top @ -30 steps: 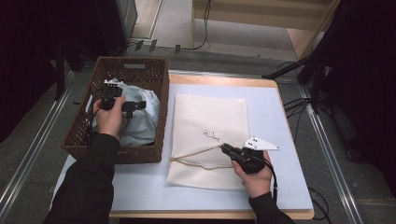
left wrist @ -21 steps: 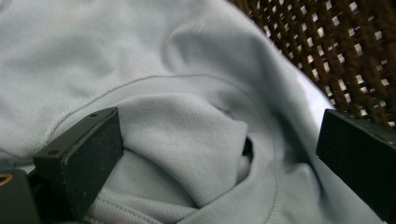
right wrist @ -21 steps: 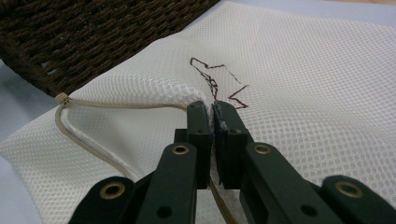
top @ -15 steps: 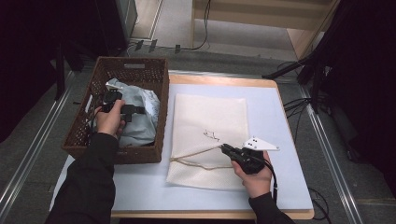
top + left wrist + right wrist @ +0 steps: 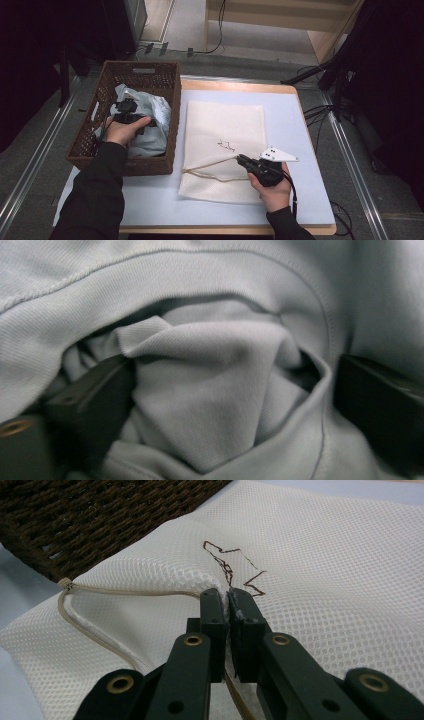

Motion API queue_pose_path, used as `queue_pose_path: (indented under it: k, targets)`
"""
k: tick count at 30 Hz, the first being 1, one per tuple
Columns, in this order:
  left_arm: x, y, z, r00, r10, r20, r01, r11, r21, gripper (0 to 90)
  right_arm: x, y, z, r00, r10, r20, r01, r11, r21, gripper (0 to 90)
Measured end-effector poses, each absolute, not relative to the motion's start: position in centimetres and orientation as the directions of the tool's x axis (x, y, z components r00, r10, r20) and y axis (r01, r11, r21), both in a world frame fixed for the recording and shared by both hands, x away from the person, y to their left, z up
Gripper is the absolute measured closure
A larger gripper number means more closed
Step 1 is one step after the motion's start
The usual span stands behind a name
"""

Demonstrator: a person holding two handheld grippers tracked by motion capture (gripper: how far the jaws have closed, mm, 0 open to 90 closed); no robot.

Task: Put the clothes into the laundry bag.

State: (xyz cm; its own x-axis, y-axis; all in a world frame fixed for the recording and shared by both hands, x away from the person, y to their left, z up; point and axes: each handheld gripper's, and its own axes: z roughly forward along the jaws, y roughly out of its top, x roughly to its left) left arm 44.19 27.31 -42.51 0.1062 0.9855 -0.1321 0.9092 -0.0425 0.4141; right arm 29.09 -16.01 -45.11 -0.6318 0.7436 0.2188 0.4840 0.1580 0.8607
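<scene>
Our left gripper [image 5: 128,116] has sunk into the basket [image 5: 165,145], its fingers [image 5: 95,400] closing around, perhaps not yet gripping, the pale-blue garment [image 5: 210,405]; our right gripper [image 5: 227,605] is clamped on the mesh bag [image 5: 325,580].

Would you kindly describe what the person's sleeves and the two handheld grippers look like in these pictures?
Both forearms wear dark long sleeves. The left gripper is black and boxy. The right gripper is black too, with a grey three-cornered plate on top and a dark cable trailing back. Its flat black jaws carry brass-coloured rivets.
</scene>
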Motion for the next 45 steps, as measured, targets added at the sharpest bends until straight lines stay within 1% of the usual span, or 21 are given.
queue_pose_path:
  k: [2, 3, 5, 7, 10, 11, 12, 13, 17, 20, 22, 24, 27, 30, 33, 34, 35, 36, 41, 43, 45]
  targets:
    - [44.1, 27.5, -42.2, 0.096, 0.988, -0.119, 0.911, -0.039, 0.411, 30.3, 29.1, -16.0, -45.1, -0.63, 0.744, 0.222, 0.488, 0.157, 0.859, 86.4]
    - [44.1, 27.5, -42.1, 0.093, 0.988, -0.123, 0.91, -0.034, 0.414, 40.9, 29.1, -15.9, -45.2, -0.631, 0.743, 0.222, 0.488, 0.157, 0.859, 86.4]
    - [44.1, 27.6, -42.0, 0.101, 0.976, -0.195, 0.916, -0.014, 0.402, 57.2, 29.1, -15.9, -45.2, -0.631, 0.743, 0.222, 0.489, 0.159, 0.858, 86.4]
    - [44.1, 27.2, -42.0, 0.145, 0.954, -0.261, 0.919, -0.032, 0.393, 67.6, 29.2, -15.9, -45.3, -0.631, 0.743, 0.222, 0.489, 0.159, 0.858, 86.4]
    - [44.2, 25.9, -42.0, 0.299, 0.86, -0.415, 0.904, -0.117, 0.41, 69.8, 29.2, -15.8, -45.3, -0.631, 0.744, 0.221, 0.49, 0.16, 0.857, 86.4]
    - [44.1, 25.3, -41.9, 0.338, 0.837, -0.431, 0.893, -0.14, 0.427, 69.5, 29.2, -15.8, -45.3, -0.631, 0.743, 0.222, 0.49, 0.159, 0.857, 86.4]
    - [44.1, 25.0, -41.7, 0.365, 0.832, -0.418, 0.882, -0.166, 0.441, 67.6, 29.2, -15.9, -45.3, -0.631, 0.743, 0.224, 0.491, 0.159, 0.857, 86.4]
    - [44.1, 24.9, -41.6, 0.364, 0.838, -0.407, 0.879, -0.164, 0.448, 62.6, 29.2, -15.9, -45.3, -0.63, 0.744, 0.224, 0.491, 0.158, 0.856, 86.4]
    - [44.1, 26.3, -41.1, 0.254, 0.868, -0.426, 0.886, -0.032, 0.463, 31.6, 29.3, -16.0, -45.3, -0.629, 0.744, 0.224, 0.491, 0.157, 0.857, 86.3]
    - [44.0, 27.1, -40.7, 0.204, 0.897, -0.391, 0.873, 0.015, 0.488, 15.8, 29.3, -16.0, -45.3, -0.631, 0.743, 0.224, 0.489, 0.157, 0.858, 86.2]
    - [44.0, 27.5, -40.7, 0.158, 0.918, -0.363, 0.875, 0.04, 0.482, 6.7, 29.3, -16.1, -45.3, -0.631, 0.742, 0.225, 0.488, 0.155, 0.859, 86.2]
    - [44.1, 27.8, -41.0, 0.098, 0.942, -0.321, 0.885, 0.065, 0.461, 5.0, 29.3, -16.1, -45.3, -0.631, 0.742, 0.225, 0.488, 0.154, 0.859, 86.1]
    - [44.2, 27.8, -41.7, 0.056, 0.959, -0.276, 0.917, 0.06, 0.395, 1.2, 29.2, -16.0, -45.3, -0.63, 0.743, 0.224, 0.489, 0.156, 0.858, 86.1]
    - [44.3, 27.6, -42.3, 0.048, 0.967, -0.249, 0.932, 0.046, 0.359, 0.3, 29.2, -16.0, -45.3, -0.63, 0.744, 0.224, 0.49, 0.157, 0.858, 85.9]
    - [44.3, 27.2, -42.5, 0.084, 0.959, -0.271, 0.938, 0.016, 0.347, 1.4, 29.2, -16.0, -45.3, -0.63, 0.743, 0.225, 0.49, 0.156, 0.857, 85.9]
    - [44.2, 26.9, -42.4, 0.128, 0.945, -0.3, 0.936, -0.014, 0.353, 8.4, 29.2, -16.0, -45.3, -0.63, 0.743, 0.226, 0.49, 0.155, 0.857, 85.9]
    - [44.2, 26.6, -42.4, 0.164, 0.937, -0.31, 0.934, -0.046, 0.354, 20.3, 29.2, -16.0, -45.4, -0.63, 0.743, 0.226, 0.49, 0.156, 0.857, 85.9]
    - [44.1, 26.3, -42.3, 0.188, 0.931, -0.314, 0.932, -0.068, 0.356, 24.3, 29.2, -16.0, -45.4, -0.629, 0.744, 0.226, 0.492, 0.156, 0.857, 85.9]
    - [44.2, 26.7, -41.9, 0.193, 0.89, -0.412, 0.928, -0.029, 0.372, 65.1, 29.2, -15.9, -45.3, -0.63, 0.744, 0.223, 0.491, 0.159, 0.856, 86.0]
    - [44.2, 26.8, -41.6, 0.192, 0.879, -0.436, 0.923, -0.011, 0.384, 68.8, 29.2, -15.9, -45.3, -0.629, 0.744, 0.225, 0.492, 0.156, 0.857, 85.9]
    - [44.1, 26.9, -41.3, 0.208, 0.868, -0.451, 0.91, -0.003, 0.414, 67.3, 29.2, -15.9, -45.3, -0.629, 0.744, 0.226, 0.494, 0.157, 0.855, 85.9]
